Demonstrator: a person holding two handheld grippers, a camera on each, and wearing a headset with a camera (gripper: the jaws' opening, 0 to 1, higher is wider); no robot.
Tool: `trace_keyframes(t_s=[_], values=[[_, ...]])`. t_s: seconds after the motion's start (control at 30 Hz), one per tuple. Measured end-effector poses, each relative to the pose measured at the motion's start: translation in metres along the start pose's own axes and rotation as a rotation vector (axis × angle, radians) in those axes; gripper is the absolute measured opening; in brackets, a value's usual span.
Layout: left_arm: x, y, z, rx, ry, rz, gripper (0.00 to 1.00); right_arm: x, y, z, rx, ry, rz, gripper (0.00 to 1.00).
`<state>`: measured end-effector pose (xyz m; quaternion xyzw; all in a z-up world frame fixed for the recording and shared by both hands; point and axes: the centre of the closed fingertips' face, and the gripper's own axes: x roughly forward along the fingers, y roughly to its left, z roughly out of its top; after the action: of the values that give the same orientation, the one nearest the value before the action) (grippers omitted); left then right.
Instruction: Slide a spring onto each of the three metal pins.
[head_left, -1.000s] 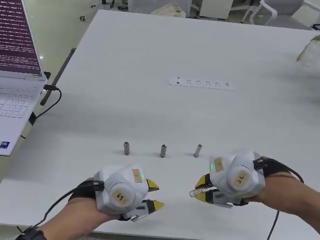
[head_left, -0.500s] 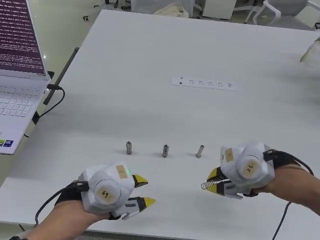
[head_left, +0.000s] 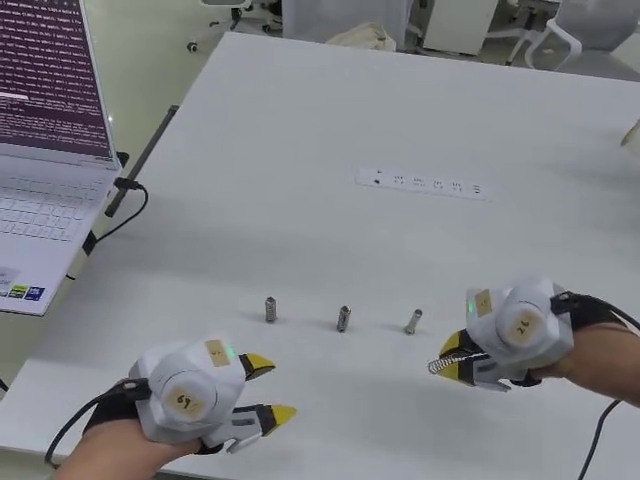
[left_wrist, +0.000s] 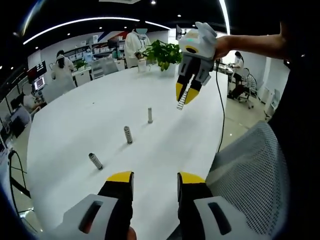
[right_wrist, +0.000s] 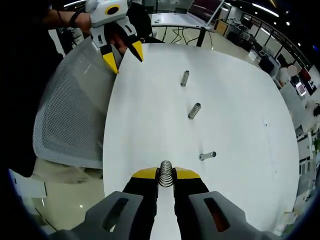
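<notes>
The right tongs (right_wrist: 166, 175) were closed on a spring (right_wrist: 166, 180), pinched crosswise between the yellow tips, with its open end facing the camera in the right gripper view. In the head view the spring stuck out of those tips toward the left, and in the left gripper view it hung above the tabletop (head_left: 300, 130) rather than resting on it. The left tongs (head_left: 272, 388) stood open with nothing between their tips, low over the near edge of the tabletop and well apart from the right tongs. Ahead of both tongs a short row ran across the tabletop. The bare pin (head_left: 412, 321) stood at the right end of the row, nearest the held spring but apart from it. The middle pin (head_left: 343, 319) and the left pin (head_left: 270, 309) each stood with a spring of its own around the shaft. Farther back a white power strip (head_left: 425, 184) lay flat near the middle of the tabletop. An open laptop (head_left: 45, 110) sat at the left edge, its screen lit with lines of text. In the left gripper view a mesh-backed chair (left_wrist: 250, 165) sat close on the right, and a leafy plant (left_wrist: 162, 52) stood at the far end of the tabletop.
</notes>
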<state>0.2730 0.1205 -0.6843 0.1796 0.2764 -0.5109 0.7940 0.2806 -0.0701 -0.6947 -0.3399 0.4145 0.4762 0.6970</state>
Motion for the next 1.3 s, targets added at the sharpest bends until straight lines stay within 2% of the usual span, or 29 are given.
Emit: trace_keyframes(t_s=[0.3, 0.47, 0.53, 0.9, 1.3], values=[[-0.012, 0.016, -0.008, -0.043, -0.001, 0.052, 0.35, 0.0, -0.017, 0.001, -0.023, 0.02, 0.004, 0.08], [-0.019, 0.024, -0.013, -0.08, -0.011, 0.08, 0.38, 0.0, -0.028, 0.0, -0.036, 0.033, 0.006, 0.08], [-0.022, 0.026, -0.015, -0.117, -0.024, 0.084, 0.4, 0.0, -0.032, 0.001, -0.039, 0.036, 0.006, 0.08], [-0.036, 0.041, -0.023, -0.151, -0.035, 0.136, 0.5, 0.002, -0.055, 0.003, -0.057, 0.056, 0.008, 0.08], [-0.041, 0.045, -0.029, -0.188, -0.034, 0.145, 0.63, 0.009, -0.071, 0.006, -0.077, 0.071, 0.026, 0.08]])
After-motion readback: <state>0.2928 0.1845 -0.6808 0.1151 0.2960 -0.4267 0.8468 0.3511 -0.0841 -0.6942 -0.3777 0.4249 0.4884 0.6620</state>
